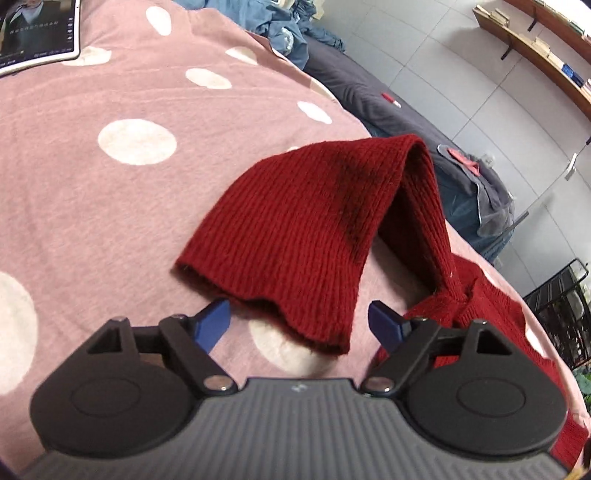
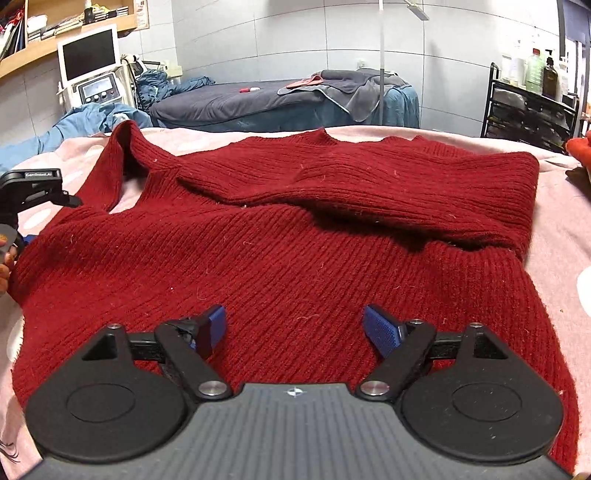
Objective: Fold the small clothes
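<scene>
A dark red knitted sweater (image 2: 295, 236) lies spread on the pink dotted blanket (image 1: 110, 184). One sleeve (image 2: 406, 192) is folded across the chest. The other sleeve (image 1: 295, 229) humps up and runs out over the blanket, in the right wrist view at the upper left. Its cuff (image 1: 295, 321) lies between the blue pads of my left gripper (image 1: 301, 323), which is open, and the pads stand apart from the knit. My right gripper (image 2: 297, 326) hovers open over the sweater's lower body with nothing pinched. The left gripper's body (image 2: 33, 188) shows at the left edge.
A tablet (image 1: 37, 29) lies at the blanket's far corner. Beyond the bed stand a dark treatment couch (image 2: 258, 99) with towels, crumpled blue cloth (image 2: 92, 118), a machine with a monitor (image 2: 92, 62), and a black trolley (image 2: 528, 107) with bottles.
</scene>
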`<state>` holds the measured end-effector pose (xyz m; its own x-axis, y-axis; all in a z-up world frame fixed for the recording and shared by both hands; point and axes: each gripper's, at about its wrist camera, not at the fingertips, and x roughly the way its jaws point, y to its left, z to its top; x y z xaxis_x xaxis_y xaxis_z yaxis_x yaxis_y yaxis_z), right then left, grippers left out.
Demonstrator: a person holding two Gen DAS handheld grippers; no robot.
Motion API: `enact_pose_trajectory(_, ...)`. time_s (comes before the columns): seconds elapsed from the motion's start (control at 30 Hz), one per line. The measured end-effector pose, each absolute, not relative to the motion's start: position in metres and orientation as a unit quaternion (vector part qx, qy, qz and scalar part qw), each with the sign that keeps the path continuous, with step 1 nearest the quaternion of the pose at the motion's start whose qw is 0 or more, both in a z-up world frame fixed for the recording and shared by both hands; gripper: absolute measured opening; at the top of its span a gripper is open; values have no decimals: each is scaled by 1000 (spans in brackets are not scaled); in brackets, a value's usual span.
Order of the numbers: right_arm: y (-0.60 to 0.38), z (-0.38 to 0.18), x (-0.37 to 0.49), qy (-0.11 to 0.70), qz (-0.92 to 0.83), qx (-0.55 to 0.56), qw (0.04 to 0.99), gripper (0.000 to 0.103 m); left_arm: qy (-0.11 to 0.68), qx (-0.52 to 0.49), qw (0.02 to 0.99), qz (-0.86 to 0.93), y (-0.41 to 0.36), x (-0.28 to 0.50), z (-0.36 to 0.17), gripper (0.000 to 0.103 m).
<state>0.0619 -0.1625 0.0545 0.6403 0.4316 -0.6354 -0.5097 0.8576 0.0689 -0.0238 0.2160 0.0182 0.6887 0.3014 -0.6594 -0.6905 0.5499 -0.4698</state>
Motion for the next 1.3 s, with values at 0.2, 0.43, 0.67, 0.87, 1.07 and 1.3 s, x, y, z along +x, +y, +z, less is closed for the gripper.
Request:
enact_pose_trajectory(0.2,-160,53,61,335,262,-58,903,103,231,-377,841,311,228,-9,12,54)
enact_pose_trajectory(0.43,-157,51,59,334,263,-71,902,103,230,-399,826,326,247,2,5,7)
enact_pose_trajectory(0.67,-158,50,60,333,265,-69,902,103,182,-355,875,273,222,42,59,6)
enact_pose_trajectory(0.87,-158,50,60,332,266,-67,902,103,144,-253,945,149,132,114,140,6)
enact_pose_trajectory(1.07,-166,50,63,333,274,-38,902,103,220,-191,956,-26,1,185,144,6)
enact_pose_trajectory(1.3,-181,51,67,333,286,21,898,103,339,-174,920,-93,-59,197,92,24)
